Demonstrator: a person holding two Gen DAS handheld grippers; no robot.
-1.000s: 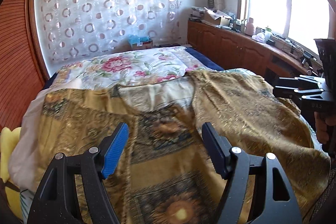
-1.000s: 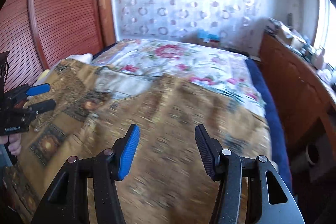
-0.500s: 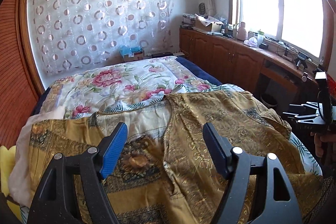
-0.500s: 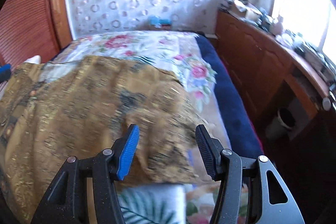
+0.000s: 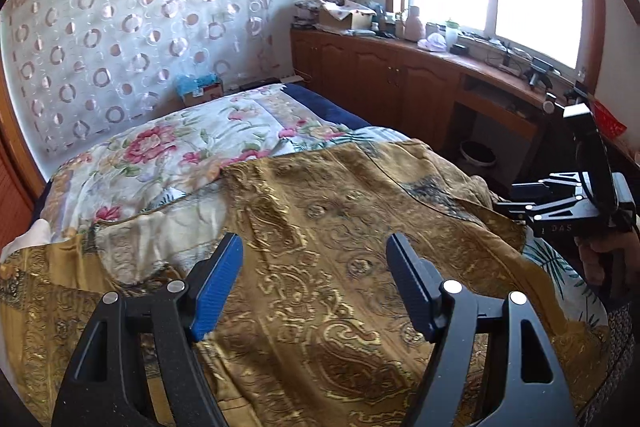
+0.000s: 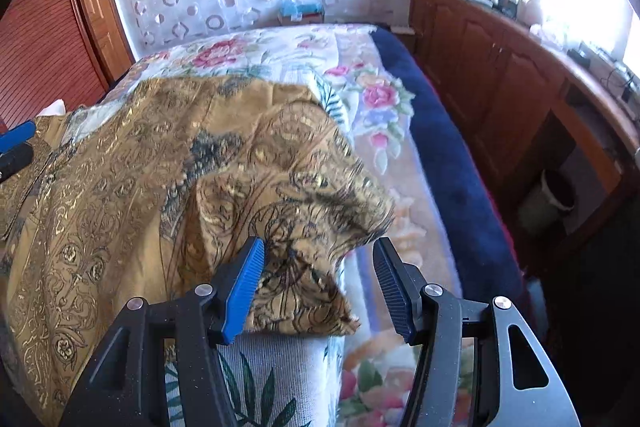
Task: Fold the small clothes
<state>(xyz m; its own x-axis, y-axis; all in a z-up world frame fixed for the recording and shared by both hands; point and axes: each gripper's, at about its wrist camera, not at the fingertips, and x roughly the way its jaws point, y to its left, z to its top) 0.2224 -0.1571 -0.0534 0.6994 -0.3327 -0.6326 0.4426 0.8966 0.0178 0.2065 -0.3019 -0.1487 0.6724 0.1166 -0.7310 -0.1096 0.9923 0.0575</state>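
1. left wrist view: my left gripper (image 5: pixel 314 283) hangs over the gold garment (image 5: pixel 320 227) with its jaws spread and nothing between the pads; the cloth lies below them, not pinched.
2. same view: the garment is spread across the near end of the bed (image 5: pixel 180 147), on top of the floral quilt (image 5: pixel 168 143). beyond the garment's right edge i see the right gripper (image 5: pixel 516 199) side-on, held in a hand (image 5: pixel 600 259).
3. same view, texture: the cloth is a thin gold brocade with paisley scrolls and darker patterned panels, slightly shiny, lying in soft wrinkles. a pale lining shows at the opening to the left of my jaws.
4. right wrist view: my right gripper (image 6: pixel 318 283) has its jaws apart, empty, just over the garment's rumpled sleeve (image 6: pixel 296 227). the blue pad sits right beside the fabric; i can't tell if it brushes it.
5. same view: the sleeve is bunched into a peaked heap with a loose pointed end, lying on the quilt near the garment's right side; the navy blanket (image 6: pixel 440 155) runs further right.
6. risks: the weave looks slippery, so a shallow pinch on that heap could slide off. closing on the bunch could also catch several layers and fold in a crease, or catch the quilt beneath. with my left jaws over the flat middle, there's no edge there to catch.
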